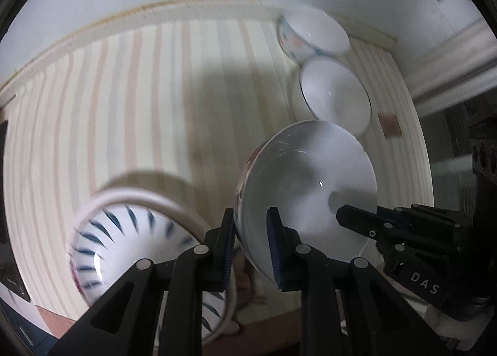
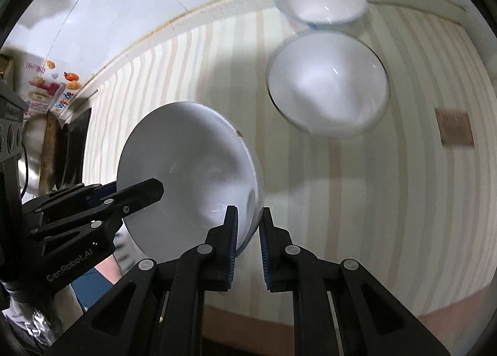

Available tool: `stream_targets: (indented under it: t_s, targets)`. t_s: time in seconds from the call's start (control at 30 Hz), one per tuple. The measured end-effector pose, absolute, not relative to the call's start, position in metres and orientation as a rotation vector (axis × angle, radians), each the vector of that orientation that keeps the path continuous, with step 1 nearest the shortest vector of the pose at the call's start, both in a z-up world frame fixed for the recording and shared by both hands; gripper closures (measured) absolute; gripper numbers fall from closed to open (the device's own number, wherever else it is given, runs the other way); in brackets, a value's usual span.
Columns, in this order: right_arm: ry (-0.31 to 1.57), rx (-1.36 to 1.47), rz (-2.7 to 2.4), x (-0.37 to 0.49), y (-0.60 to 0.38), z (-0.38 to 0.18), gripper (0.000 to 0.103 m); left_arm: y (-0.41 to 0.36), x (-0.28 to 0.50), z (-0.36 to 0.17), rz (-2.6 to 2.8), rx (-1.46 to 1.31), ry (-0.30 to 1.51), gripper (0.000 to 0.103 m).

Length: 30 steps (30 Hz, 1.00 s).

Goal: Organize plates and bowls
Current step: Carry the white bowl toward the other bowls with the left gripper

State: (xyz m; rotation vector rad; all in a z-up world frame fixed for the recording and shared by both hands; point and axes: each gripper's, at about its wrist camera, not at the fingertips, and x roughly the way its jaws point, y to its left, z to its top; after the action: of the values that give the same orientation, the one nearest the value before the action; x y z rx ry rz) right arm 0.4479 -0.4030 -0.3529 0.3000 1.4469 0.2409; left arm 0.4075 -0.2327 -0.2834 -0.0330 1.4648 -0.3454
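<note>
Both the left gripper (image 1: 251,241) and the right gripper (image 2: 248,241) clench one white bowl (image 1: 307,188) by opposite rims; keeping it level suits nesting into the plain bowl (image 2: 327,89) at upper right.

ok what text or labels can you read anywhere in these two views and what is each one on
"DAS": white letters on the black body of the right tool, seen in the left wrist view.
"Gen.Robot.AI": white letters on the black body of the left tool, seen in the right wrist view.
Colourful box at the left edge of the right wrist view: printed words and fruit pictures, too blurred to read.
Brown label on the striped cloth: too blurred to read.
</note>
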Motion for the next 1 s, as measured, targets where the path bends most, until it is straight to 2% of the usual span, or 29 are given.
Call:
stream_targets:
  t_s: [0.33,1.0]
  targets:
    - [1.49,0.352,0.185,0.399,-0.425,-0.384,0.088,-0.256,0.383,-0.315,-0.377,0.025,1.521,0.085]
    - [1.548,0.378,0.135,0.383,-0.443,-0.416,0.088,-0.296,0.373,-0.347,-0.403,0.113,1.581,0.085]
